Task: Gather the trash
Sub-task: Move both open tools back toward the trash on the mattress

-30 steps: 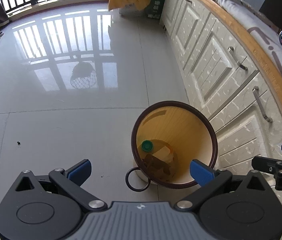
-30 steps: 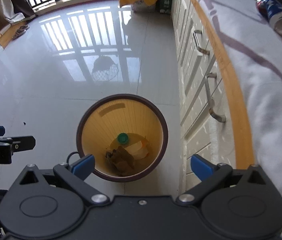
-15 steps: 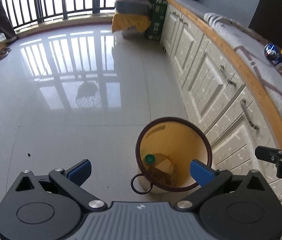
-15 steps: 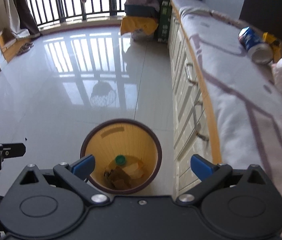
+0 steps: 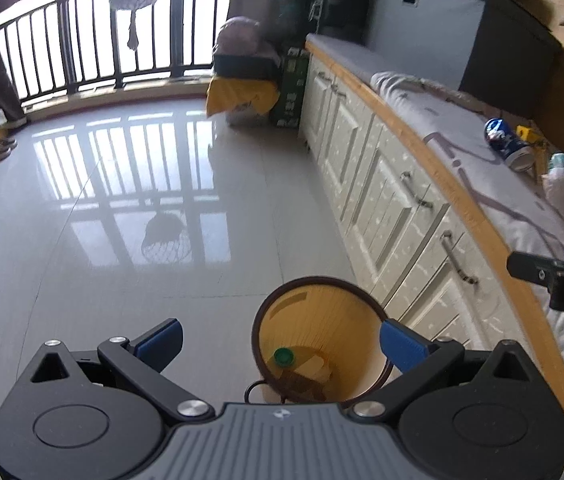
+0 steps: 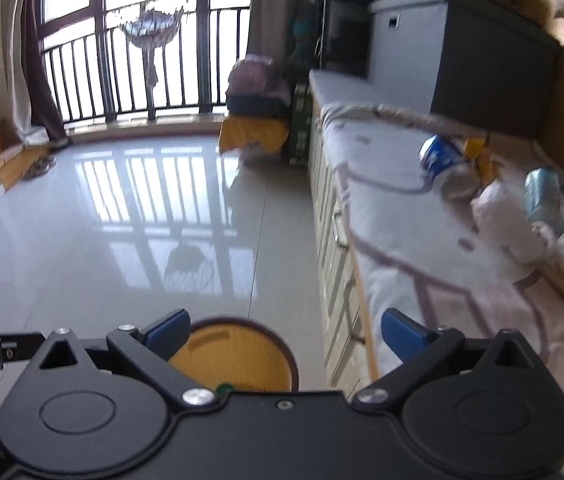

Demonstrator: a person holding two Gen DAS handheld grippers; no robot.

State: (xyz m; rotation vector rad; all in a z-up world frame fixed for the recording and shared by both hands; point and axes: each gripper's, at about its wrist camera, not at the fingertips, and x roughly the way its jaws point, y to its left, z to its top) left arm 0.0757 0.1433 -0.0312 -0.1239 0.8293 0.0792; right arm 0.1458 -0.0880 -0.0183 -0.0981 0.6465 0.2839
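At nine o'clock in my left camera the glossy floor [image 5: 129,216] reflected the balcony railing [image 5: 81,44]. My left gripper [image 5: 279,340] was wide open, its blue pads [image 5: 161,338] far apart, and it held nothing. Between the pads, at about six o'clock, stood the bin [image 5: 318,344] on the floor, just beside the white cabinets [image 5: 386,196]. Inside the bin I saw a green cap [image 5: 284,357] and some brown trash, which I could not identify. At three o'clock, on the cloth-covered counter [image 5: 442,136], a blue can [image 5: 508,149] lay on its side, and near it a crumpled white bag [image 5: 562,190]. In my right camera the right gripper [image 6: 284,332] was also wide open and empty, with the bin at six o'clock partly hidden under it. At two o'clock the blue can, the white bag and a light teal object [image 6: 542,194] lay close together on the cloth, all blurred.
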